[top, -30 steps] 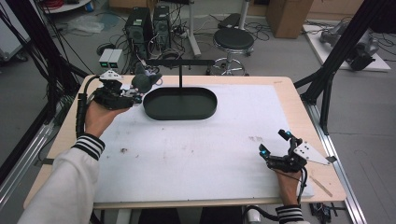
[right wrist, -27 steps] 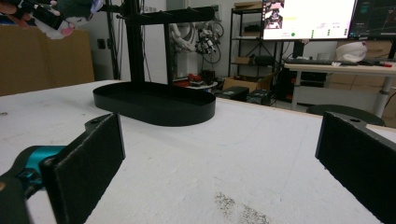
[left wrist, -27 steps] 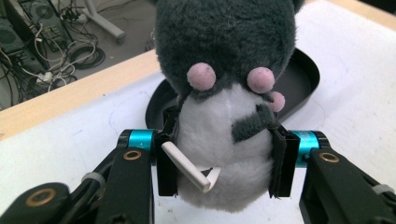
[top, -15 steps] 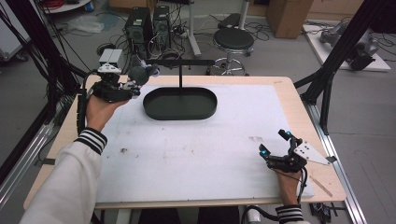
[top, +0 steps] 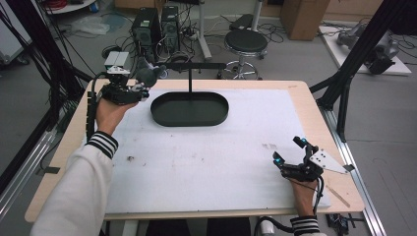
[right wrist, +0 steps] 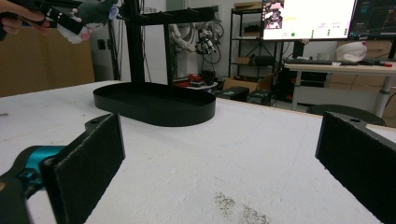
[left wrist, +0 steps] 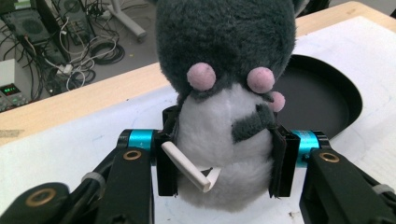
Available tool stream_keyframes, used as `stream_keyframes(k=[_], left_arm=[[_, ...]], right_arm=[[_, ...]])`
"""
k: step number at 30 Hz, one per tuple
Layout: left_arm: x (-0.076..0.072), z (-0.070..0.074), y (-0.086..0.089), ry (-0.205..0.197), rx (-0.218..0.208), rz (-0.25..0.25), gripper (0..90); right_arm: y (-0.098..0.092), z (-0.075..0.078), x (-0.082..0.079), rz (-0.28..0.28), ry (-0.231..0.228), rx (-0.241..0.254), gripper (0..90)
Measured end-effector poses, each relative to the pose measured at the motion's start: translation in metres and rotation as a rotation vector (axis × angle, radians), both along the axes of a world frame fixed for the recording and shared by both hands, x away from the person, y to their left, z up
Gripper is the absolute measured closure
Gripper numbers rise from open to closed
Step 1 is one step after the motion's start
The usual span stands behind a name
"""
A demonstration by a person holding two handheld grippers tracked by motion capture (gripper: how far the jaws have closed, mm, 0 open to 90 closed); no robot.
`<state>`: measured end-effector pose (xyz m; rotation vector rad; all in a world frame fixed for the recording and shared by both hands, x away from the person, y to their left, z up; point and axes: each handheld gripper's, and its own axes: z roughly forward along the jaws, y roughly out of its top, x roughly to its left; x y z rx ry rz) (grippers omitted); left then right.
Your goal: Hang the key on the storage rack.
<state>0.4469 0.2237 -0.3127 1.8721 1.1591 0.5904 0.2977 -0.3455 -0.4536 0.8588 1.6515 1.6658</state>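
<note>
Right gripper point(top: 289, 150): near right corner of the worktop point(top: 206, 162), jaws spread wide, holding nothing. Left gripper point(top: 140, 83): raised over far left edge, pads point(left wrist: 167, 158) clamped on plush mouse point(left wrist: 229, 93) at its white belly; grey head, pink spots. Black oval tray point(top: 190, 109): far centre, just right of the mouse, bearing a T-stand point(top: 190, 65).

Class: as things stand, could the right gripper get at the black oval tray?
Probably yes. The right gripper is open and holds nothing, and bare white table lies between it and the black oval tray; the plush toy sits in the left gripper.
</note>
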Motion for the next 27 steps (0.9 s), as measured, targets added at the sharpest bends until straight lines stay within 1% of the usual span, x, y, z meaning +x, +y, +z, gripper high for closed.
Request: stream_keyframes(k=[1,4,7,9,11,16,18,21,23,27], left_arm=[[0.001,-0.001,0.001,0.002,0.001,0.001,55.8],[0.003,-0.002,0.003,-0.002,-0.022,0.011,55.8],[0.006,-0.003,0.004,-0.001,-0.032,0.02,55.8],[0.007,-0.004,0.006,-0.001,-0.028,0.027,55.8],[0.009,-0.005,0.007,0.002,-0.036,0.032,55.8],[0.012,-0.008,0.009,0.002,-0.037,0.04,55.8],[0.015,-0.009,0.008,0.006,-0.036,0.04,55.8],[0.017,-0.01,0.006,-0.004,-0.048,0.049,55.8],[0.02,-0.011,0.004,0.004,-0.05,0.053,55.8],[0.021,-0.012,0.001,-0.002,-0.038,0.064,55.7]], right_arm=[[0.0,0.0,0.0,0.0,-0.001,-0.003,0.3],[0.0,0.0,0.0,-0.001,-0.001,-0.003,0.3],[0.0,0.0,0.0,0.0,-0.001,-0.002,0.3],[0.0,0.0,0.0,0.0,-0.001,-0.002,0.3],[0.0,0.0,0.0,0.0,0.0,-0.003,0.3],[0.0,0.0,0.0,0.0,-0.001,-0.001,0.3],[0.0,0.0,0.0,0.001,0.0,0.001,0.3],[0.0,0.0,0.0,0.001,0.0,0.001,0.3],[0.0,0.0,0.0,-0.002,0.004,0.004,0.3],[0.0,0.0,0.0,-0.001,0.003,0.004,0.3]])
